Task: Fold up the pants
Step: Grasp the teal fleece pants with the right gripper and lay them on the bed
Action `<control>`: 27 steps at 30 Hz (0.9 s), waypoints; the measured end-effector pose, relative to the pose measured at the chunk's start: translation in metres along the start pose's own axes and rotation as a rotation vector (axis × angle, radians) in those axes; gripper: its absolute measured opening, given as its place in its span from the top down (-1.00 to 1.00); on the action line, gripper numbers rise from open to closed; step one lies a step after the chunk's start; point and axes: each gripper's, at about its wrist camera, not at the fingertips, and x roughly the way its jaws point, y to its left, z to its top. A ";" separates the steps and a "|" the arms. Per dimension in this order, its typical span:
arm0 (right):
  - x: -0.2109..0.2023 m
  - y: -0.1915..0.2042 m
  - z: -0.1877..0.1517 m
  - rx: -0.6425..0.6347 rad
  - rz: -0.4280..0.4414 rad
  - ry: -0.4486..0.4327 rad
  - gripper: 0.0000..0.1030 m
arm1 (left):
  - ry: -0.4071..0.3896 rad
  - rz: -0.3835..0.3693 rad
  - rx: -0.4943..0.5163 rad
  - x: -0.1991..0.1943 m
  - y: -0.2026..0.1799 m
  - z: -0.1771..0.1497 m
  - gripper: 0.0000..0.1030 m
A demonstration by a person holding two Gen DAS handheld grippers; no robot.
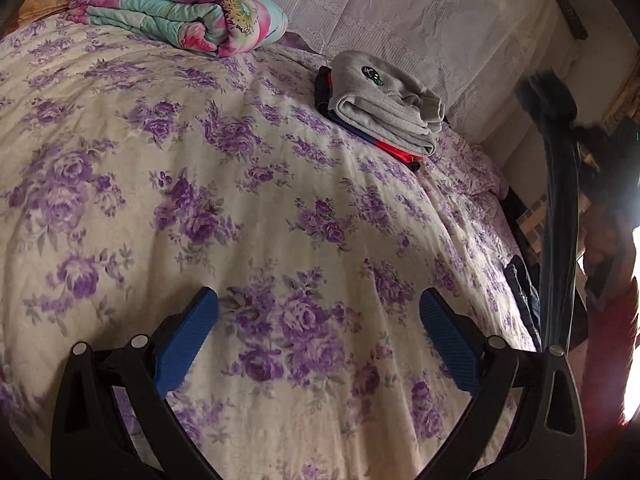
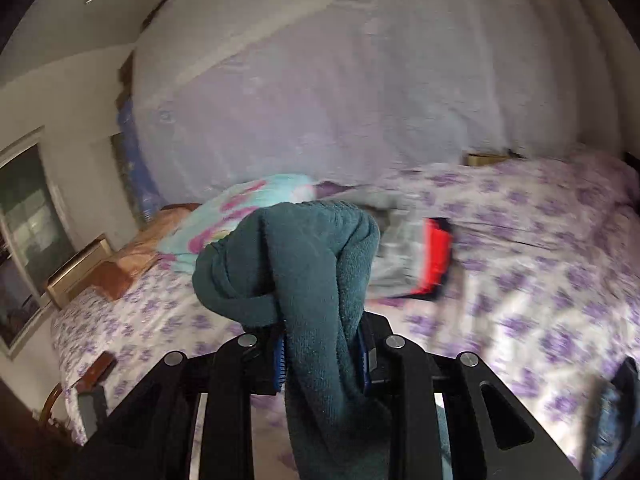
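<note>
My right gripper [image 2: 322, 354] is shut on dark teal pants [image 2: 304, 264], bunched over the blue pads and hanging down in front of the camera, held above the bed. In the left wrist view the same pants [image 1: 558, 216] hang as a dark strip at the far right, with the right gripper blurred at their top. My left gripper [image 1: 318, 338] is open and empty, its blue pads [image 1: 188, 340] wide apart, hovering over the floral bedspread [image 1: 240, 200].
A stack of folded clothes, grey on top with red and navy beneath [image 1: 384, 108], lies at the bed's far right, also in the right wrist view [image 2: 416, 256]. A folded floral quilt [image 1: 176, 12] lies at the head. Dark garments [image 1: 522, 292] lie at the bed's right edge.
</note>
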 end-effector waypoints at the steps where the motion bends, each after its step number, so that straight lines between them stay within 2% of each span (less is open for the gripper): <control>1: 0.029 0.031 0.003 -0.039 0.079 0.058 0.42 | 0.001 0.016 0.009 0.001 -0.003 -0.001 -0.91; 3: 0.070 0.080 -0.005 -0.098 0.149 0.138 0.04 | 0.001 0.027 0.013 0.002 -0.004 -0.001 -0.91; 5: 0.082 0.106 -0.022 -0.139 0.178 0.151 0.02 | -0.007 0.016 0.000 0.000 -0.001 -0.001 -0.91; 7: 0.071 0.101 -0.037 -0.134 0.154 0.139 -0.01 | -0.016 0.004 -0.011 -0.003 0.002 -0.002 -0.91; 8: 0.059 0.088 -0.043 -0.105 0.131 0.134 -0.09 | -0.015 0.003 -0.012 -0.003 0.003 -0.002 -0.91; 9: 0.046 0.072 -0.050 -0.063 0.110 0.128 -0.21 | -0.011 0.005 -0.012 -0.003 0.003 -0.003 -0.91; 12: -0.007 0.017 -0.077 0.042 -0.001 0.110 -0.37 | -0.005 0.002 -0.013 0.000 0.002 -0.002 -0.91; 14: -0.051 -0.018 -0.103 0.091 -0.101 0.109 -0.40 | -0.006 -0.007 -0.022 0.000 0.003 -0.001 -0.91; 17: -0.124 -0.049 -0.154 0.172 -0.234 0.103 -0.48 | -0.010 -0.017 -0.028 -0.001 0.003 0.000 -0.91; 23: -0.250 -0.075 -0.248 0.368 -0.475 0.071 -0.69 | -0.004 -0.014 -0.027 0.001 0.005 0.001 -0.91; 27: -0.289 -0.084 -0.305 0.495 -0.530 0.106 -0.72 | -0.007 -0.021 -0.032 0.000 0.006 0.000 -0.91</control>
